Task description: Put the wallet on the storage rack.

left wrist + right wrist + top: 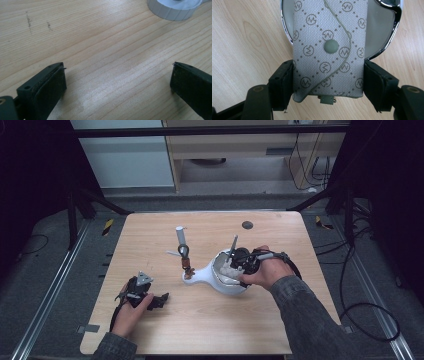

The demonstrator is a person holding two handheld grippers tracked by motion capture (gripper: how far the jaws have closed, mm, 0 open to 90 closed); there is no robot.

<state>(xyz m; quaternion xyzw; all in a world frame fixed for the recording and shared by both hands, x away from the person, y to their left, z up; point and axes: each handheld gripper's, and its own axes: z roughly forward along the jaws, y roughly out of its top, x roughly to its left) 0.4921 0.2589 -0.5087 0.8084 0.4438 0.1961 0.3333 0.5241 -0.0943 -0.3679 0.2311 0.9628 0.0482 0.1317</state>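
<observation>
Right gripper view: we are gripping a grey monogrammed key pouch (328,50), the jaws pressing on its two long sides near the snap end, its long axis running straight ahead over the chrome-rimmed white bowl (380,37). From the high view, our right gripper (239,262) is hovering at that bowl (220,282), while our left gripper (159,301) is resting on the worktop (200,330), jaws wide and empty, well apart from it.
</observation>
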